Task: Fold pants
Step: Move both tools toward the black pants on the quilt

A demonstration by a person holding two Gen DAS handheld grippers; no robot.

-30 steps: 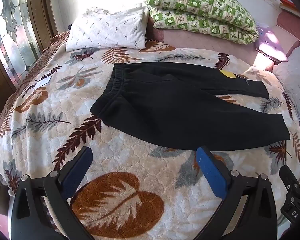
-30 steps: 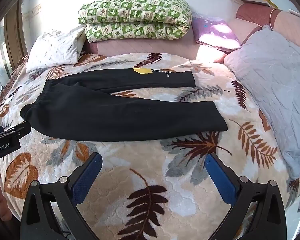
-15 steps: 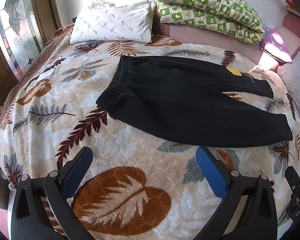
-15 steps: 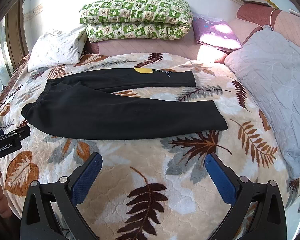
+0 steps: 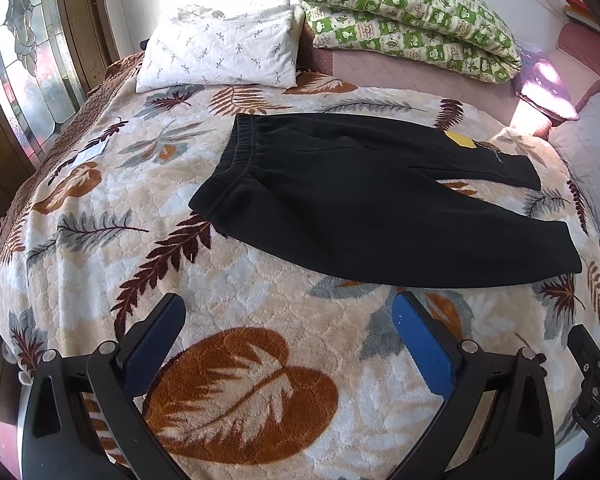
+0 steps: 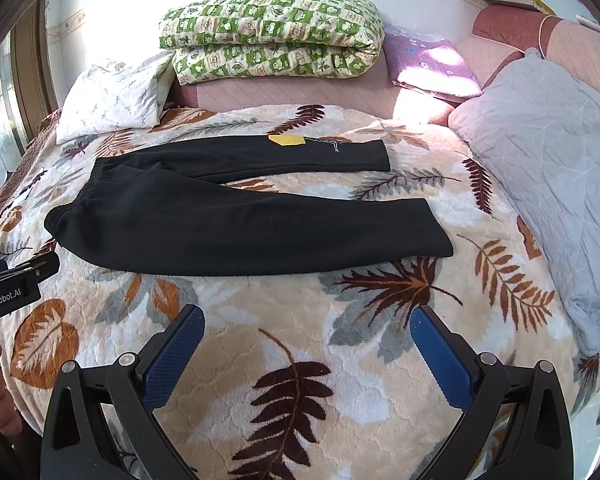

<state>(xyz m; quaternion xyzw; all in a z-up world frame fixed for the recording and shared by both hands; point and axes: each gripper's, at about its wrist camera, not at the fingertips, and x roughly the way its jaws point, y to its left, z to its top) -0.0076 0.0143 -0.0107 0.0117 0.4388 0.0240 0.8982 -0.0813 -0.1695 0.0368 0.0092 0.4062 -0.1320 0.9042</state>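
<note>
Black pants point(image 5: 360, 204) lie flat on the leaf-patterned blanket point(image 5: 240, 300), waistband to the left, both legs spread to the right; they also show in the right wrist view point(image 6: 236, 220). A yellow tag point(image 6: 286, 139) sits on the far leg. My left gripper point(image 5: 288, 328) is open and empty, above the blanket in front of the near leg. My right gripper point(image 6: 306, 336) is open and empty, in front of the near leg's cuff end. The left gripper's body point(image 6: 16, 284) shows at the left edge of the right wrist view.
A white pillow point(image 5: 220, 52) and a folded green checked quilt point(image 5: 412, 12) lie at the head of the bed. A grey pillow point(image 6: 556, 168) lies on the right. A purple cloth point(image 6: 432, 60) lies behind it. A stained-glass window point(image 5: 24, 48) stands on the left.
Both grippers have moved slightly forward toward the pants; the pants sit a little nearer in both views. Both stay open. The pants have not moved.
</note>
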